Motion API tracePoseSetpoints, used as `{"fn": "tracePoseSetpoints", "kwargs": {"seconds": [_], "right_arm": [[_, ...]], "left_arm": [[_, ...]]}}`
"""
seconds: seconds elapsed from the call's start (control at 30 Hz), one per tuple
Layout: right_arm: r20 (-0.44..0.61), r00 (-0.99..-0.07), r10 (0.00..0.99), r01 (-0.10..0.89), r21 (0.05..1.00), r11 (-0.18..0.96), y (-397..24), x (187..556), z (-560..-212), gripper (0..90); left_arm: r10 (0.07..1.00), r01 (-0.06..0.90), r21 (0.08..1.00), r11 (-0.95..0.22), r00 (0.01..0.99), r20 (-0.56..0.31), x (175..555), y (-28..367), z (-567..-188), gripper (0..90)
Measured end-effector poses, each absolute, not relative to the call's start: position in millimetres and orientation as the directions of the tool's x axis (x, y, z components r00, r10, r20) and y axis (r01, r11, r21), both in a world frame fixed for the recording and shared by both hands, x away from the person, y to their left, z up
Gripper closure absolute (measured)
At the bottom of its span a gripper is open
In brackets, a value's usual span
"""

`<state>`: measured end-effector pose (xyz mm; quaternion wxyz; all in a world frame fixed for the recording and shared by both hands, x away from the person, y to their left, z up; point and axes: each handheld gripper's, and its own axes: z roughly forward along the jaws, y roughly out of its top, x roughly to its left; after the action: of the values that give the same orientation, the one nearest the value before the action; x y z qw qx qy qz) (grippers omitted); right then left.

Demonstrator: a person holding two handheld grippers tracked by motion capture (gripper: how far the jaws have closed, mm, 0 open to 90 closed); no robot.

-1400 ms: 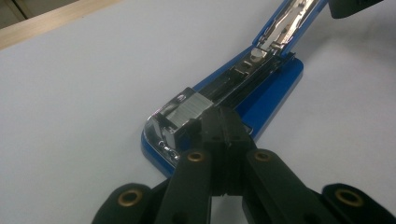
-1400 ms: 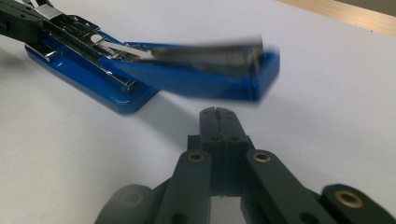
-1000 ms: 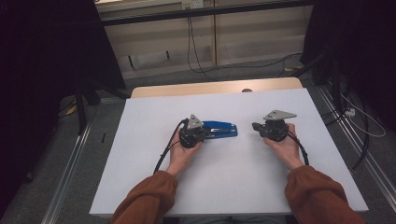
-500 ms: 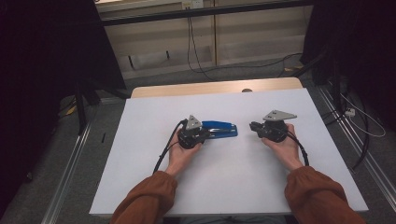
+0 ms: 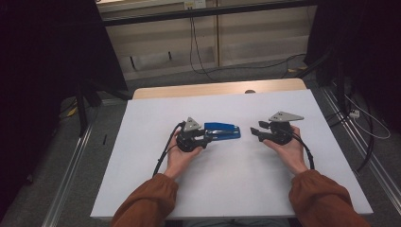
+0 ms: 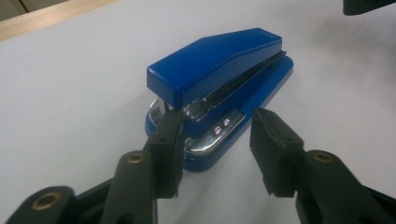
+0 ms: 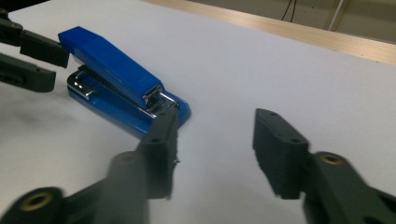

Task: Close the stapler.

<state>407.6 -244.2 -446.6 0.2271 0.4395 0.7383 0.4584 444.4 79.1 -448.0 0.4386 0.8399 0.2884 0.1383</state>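
White tabletop (image 5: 142,142): both tongs, left (image 6: 217,140) and right (image 7: 215,140), just opening beside blue stapler (image 6: 219,70).

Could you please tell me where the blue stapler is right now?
In the high view, the blue stapler lies near the middle of the white table, at the left gripper's jaws, apart from the right gripper.

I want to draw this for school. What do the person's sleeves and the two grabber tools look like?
Both sleeves are rust-orange. The left gripper and right gripper are black, each with a grey three-cornered plate on top and a black cable trailing back. Up close, the blocky black fingers have brass-coloured rivets at their joints.
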Motion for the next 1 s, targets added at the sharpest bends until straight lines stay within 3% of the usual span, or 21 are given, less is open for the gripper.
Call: {"fn": "tracePoseSetpoints", "kwargs": {"seconds": [0.17,0.27,0.53,0.67,1.0], "right_arm": [[0.090,-0.484,0.870,0.447,0.881,0.157,-244,406,-445,25.1],[0.113,-0.475,0.873,0.465,0.874,0.141,-245,407,-446,15.7],[0.083,-0.476,0.875,0.451,0.878,0.162,-237,404,-445,8.1],[0.071,-0.482,0.873,0.449,0.876,0.177,-235,401,-444,4.4],[0.063,-0.463,0.884,0.418,0.895,0.154,-238,386,-437,4.2]], "left_arm": [[0.619,0.385,0.805,-0.453,0.785,-0.027,441,79,-449,43.5],[0.612,0.376,0.809,-0.452,0.790,-0.025,437,80,-448,36.9],[0.640,0.367,0.833,-0.415,0.768,-0.020,438,88,-441,7.5],[0.639,0.368,0.842,-0.394,0.769,-0.037,437,92,-438,3.7],[0.673,0.362,0.864,-0.350,0.739,-0.038,424,107,-429,3.7]]}}
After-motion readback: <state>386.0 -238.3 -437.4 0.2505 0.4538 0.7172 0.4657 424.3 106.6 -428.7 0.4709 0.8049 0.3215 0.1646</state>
